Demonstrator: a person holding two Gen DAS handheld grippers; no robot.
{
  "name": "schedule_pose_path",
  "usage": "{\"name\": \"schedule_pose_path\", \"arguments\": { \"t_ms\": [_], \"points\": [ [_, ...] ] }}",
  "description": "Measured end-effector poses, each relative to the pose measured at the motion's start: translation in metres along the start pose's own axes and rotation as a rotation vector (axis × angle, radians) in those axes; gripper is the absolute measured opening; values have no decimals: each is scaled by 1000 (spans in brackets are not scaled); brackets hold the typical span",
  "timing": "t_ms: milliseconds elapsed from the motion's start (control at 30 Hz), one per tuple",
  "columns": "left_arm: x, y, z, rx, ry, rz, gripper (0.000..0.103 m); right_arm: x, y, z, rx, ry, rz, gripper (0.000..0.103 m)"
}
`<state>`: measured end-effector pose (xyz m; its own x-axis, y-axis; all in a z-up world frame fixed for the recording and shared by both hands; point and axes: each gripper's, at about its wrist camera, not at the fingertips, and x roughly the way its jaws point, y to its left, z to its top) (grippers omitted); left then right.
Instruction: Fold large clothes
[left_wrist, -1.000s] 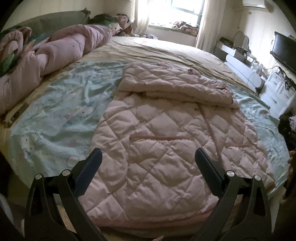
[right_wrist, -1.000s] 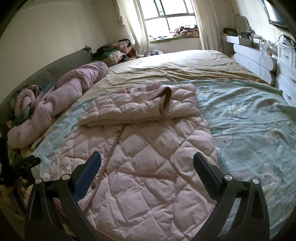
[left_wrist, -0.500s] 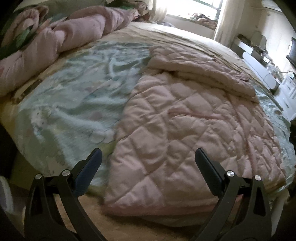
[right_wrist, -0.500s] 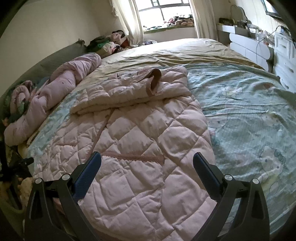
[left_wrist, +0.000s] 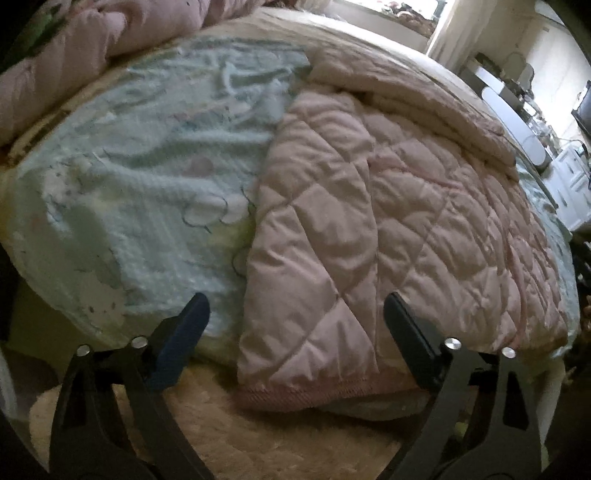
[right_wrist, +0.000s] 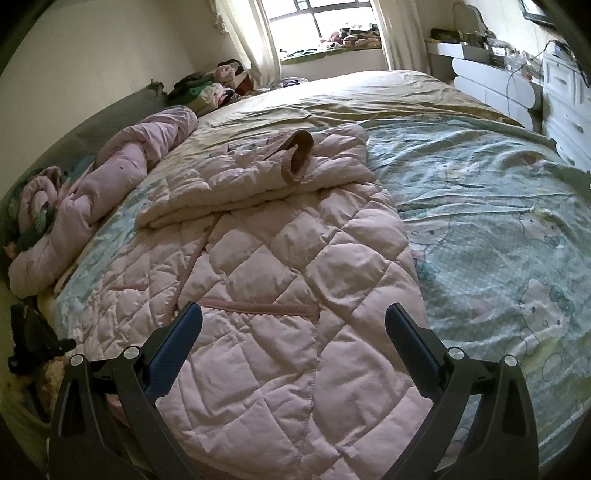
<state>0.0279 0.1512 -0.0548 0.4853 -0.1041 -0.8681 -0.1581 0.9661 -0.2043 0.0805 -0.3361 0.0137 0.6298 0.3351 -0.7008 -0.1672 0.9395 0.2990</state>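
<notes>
Both grippers have their fingers spread wide with nothing between the pads. On the left wrist view, the left gripper (left_wrist: 295, 325) sits at the bottom of the frame, its left finger (left_wrist: 183, 336) over the edge of the pale blue cartoon-print sheet (left_wrist: 147, 177) and its right finger (left_wrist: 410, 343) low against the pink quilted coat (left_wrist: 369, 221). The coat's ribbed hem (left_wrist: 306, 393) hangs just over the bed edge between the two fingers, above a tan fuzzy rug (left_wrist: 258, 435).

On the right wrist view, a rolled pink blanket (right_wrist: 110, 184) lies along the left of the frame. The coat (right_wrist: 277, 277) fills the centre, its upper part folded down into a thick bundle (right_wrist: 258, 177) at mid-frame. The right gripper (right_wrist: 293, 339) hovers over the coat's lower panel at the bottom, unclenched. A white dresser (right_wrist: 565, 92) stands in the upper right.
</notes>
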Motion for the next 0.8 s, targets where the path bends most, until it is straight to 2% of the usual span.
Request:
{"name": "schedule_pose_path", "arguments": {
  "t_ms": [167, 367, 533, 633, 700, 767, 800],
  "points": [
    [15, -1, 2, 18, 81, -44, 86, -2, -6, -1, 6, 4, -11, 99],
    [31, -9, 2, 73, 169, -43, 86, -4, -18, -7, 27, 7, -24, 99],
    [34, -13, 4, 76, 175, -39, 85, -8, -25, -15, 33, 11, -30, 99],
    [34, -23, 2, 97, 159, -24, 77, -9, -30, -20, 31, 29, -43, 99],
    [33, -28, 3, 103, 142, -33, 66, -9, -33, -22, 26, 43, -52, 99],
    [31, -36, 3, 118, 114, -37, 48, -10, -38, -27, 23, 62, -61, 99],
    [29, -41, 1, 132, 94, -33, 43, -11, -40, -29, 23, 68, -63, 99]
  ]
}}
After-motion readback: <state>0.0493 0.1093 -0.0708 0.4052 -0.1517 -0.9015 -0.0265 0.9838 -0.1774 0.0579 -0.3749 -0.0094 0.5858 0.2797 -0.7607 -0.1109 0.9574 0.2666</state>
